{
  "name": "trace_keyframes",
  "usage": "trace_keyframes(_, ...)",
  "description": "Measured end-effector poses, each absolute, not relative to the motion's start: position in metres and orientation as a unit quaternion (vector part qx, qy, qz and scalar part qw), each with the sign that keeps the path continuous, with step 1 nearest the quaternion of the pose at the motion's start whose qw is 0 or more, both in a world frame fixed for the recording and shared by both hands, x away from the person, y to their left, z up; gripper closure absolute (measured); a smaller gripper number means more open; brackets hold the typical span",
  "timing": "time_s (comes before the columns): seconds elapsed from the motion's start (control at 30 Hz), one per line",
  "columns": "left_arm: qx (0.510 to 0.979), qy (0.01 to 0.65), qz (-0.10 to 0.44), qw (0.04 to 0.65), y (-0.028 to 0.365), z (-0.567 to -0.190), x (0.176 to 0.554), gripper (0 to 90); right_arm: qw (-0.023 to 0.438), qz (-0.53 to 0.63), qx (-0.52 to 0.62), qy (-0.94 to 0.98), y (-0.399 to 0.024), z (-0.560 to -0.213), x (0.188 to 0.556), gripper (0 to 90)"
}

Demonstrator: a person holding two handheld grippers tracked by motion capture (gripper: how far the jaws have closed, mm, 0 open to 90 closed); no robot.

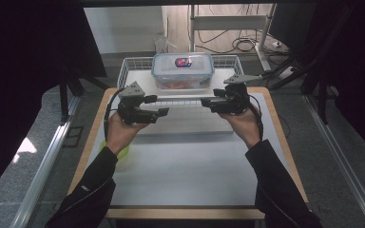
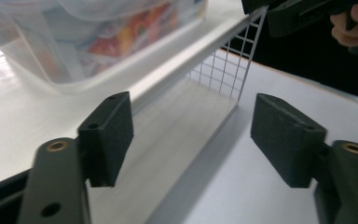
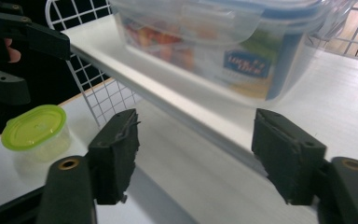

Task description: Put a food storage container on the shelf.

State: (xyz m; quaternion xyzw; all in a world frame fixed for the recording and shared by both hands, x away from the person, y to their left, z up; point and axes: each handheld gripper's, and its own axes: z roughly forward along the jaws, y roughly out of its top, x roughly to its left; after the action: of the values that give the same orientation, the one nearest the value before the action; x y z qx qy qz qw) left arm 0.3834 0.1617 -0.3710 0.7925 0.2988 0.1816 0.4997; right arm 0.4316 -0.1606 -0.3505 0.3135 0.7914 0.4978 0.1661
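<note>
1. While both sets of jaws are held apart with nothing between them, the left gripper (image 1: 164,112) and right gripper (image 1: 203,100) are pointed at each other.
2. Just beyond both, the food box (image 1: 183,70) is seen on the wire tray (image 1: 132,64), its long side crosswise.
3. Neither gripper is judged clearly nearer.

I see the white wire basket (image 1: 134,64) at the table's far edge, upright, w/ a flat white floor and grid walls. Its near rim (image 2: 200,51) runs level, approx. parallel to the table edge. Inside sits a clear plastic container (image 1: 182,70), lid on w/ blue trim and side clips, upright, centred; colourful contents show thru the wall (image 3: 200,44), too blurred to ID.
</note>
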Motion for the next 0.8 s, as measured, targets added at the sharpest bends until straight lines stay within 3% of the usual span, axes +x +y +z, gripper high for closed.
trace_keyframes(0.37, 0.803, 0.28, 0.17, 0.499, 0.154, -0.397, 0.354, 13.6, 0.171, 0.491, 0.291, 0.803, -0.163, -0.374, 0.404, 11.8)
trace_keyframes(0.8, 0.816, 0.269, 0.172, 0.481, 0.148, -0.431, 0.328, 3.1, 0.146, 0.479, 0.281, 0.819, -0.171, -0.405, 0.386, 2.4)
